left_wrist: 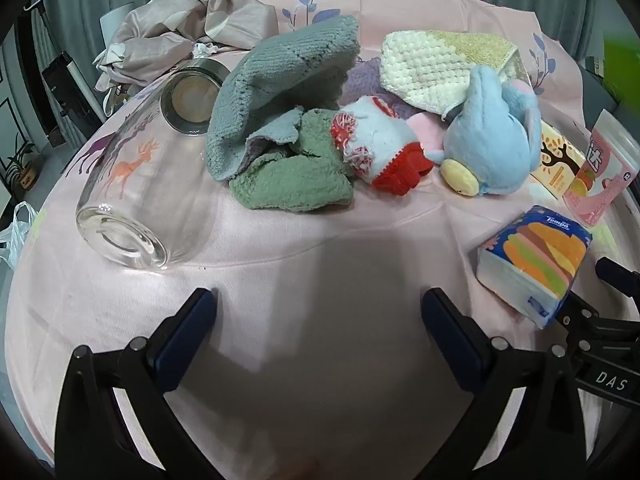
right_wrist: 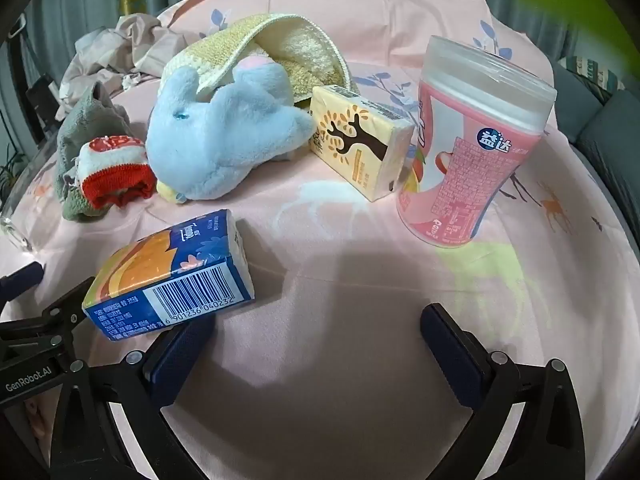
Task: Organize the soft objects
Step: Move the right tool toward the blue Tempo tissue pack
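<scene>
A pile of soft things lies at the middle of the pink cloth: a grey-blue towel (left_wrist: 280, 80), a green fuzzy cloth (left_wrist: 292, 176), a red and white sock (left_wrist: 384, 152), a blue plush toy (left_wrist: 492, 136) and a cream knitted cloth (left_wrist: 436, 64). The plush toy (right_wrist: 220, 140), sock (right_wrist: 116, 168) and cream cloth (right_wrist: 288, 48) also show in the right wrist view. My left gripper (left_wrist: 318, 316) is open and empty, short of the pile. My right gripper (right_wrist: 316, 328) is open and empty; a blue tissue pack (right_wrist: 172, 276) lies by its left finger.
A clear glass with deer prints (left_wrist: 132, 200) lies on its side at left, a steel cup (left_wrist: 192, 96) behind it. A yellow tissue pack (right_wrist: 360, 144) and a pink canister (right_wrist: 472, 144) stand at right. Crumpled beige fabric (left_wrist: 188, 20) lies at the back left.
</scene>
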`<state>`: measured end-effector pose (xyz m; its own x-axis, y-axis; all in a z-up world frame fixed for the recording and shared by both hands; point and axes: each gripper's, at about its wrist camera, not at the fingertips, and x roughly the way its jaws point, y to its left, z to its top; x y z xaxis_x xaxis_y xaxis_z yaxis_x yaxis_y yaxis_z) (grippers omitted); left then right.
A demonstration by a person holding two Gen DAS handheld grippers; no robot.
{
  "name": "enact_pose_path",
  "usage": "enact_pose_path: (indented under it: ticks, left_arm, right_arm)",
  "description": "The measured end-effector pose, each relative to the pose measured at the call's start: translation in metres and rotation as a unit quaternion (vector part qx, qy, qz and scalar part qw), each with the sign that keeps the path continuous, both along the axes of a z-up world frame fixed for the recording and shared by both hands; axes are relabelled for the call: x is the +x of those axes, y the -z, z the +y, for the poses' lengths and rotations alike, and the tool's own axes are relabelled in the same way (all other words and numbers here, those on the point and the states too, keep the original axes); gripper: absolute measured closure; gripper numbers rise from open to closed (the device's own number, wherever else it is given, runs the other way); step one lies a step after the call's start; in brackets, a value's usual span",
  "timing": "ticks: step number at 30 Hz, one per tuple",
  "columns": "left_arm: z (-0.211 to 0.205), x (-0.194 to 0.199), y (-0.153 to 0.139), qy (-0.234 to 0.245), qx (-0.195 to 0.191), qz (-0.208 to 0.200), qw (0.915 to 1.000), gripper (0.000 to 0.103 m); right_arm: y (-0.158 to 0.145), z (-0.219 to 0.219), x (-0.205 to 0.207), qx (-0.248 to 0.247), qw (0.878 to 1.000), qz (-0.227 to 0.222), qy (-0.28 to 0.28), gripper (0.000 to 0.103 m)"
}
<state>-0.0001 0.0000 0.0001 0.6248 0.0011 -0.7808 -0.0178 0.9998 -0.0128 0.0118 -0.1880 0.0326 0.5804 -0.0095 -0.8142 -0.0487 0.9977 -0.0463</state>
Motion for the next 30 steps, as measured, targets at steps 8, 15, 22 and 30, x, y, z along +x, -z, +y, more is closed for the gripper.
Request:
enact_pose_path:
  ticks: [8, 15, 22, 30]
  left_arm:
    - [-0.0001, -0.0002, 0.0, 0.0, -0.001, 0.001, 1.0, 0.001]
    - [-0.0003, -0.0002, 0.0, 0.0, 0.0, 0.001, 1.0, 0.001]
    - [0.0, -0.0005, -0.0001, 0.0, 0.0, 0.002, 1.0, 0.001]
    - [-0.0012, -0.0007, 0.0022, 0.0, 0.0, 0.003, 1.0, 0.001]
  right_arm:
    - [-0.0001, 0.0, 0.0, 0.0, 1.0, 0.0, 0.0, 0.0]
    - [-0.0004, -0.0001, -0.0005, 0.0, 1.0, -0.001, 0.0, 0.0]
    - [-0.0002, 0.0, -0.0003, 0.0, 1.0, -0.001, 0.0, 0.0]
    - [-0.0005, 0.0003, -0.0011, -0.001, 1.0, -0.001, 0.0, 0.0]
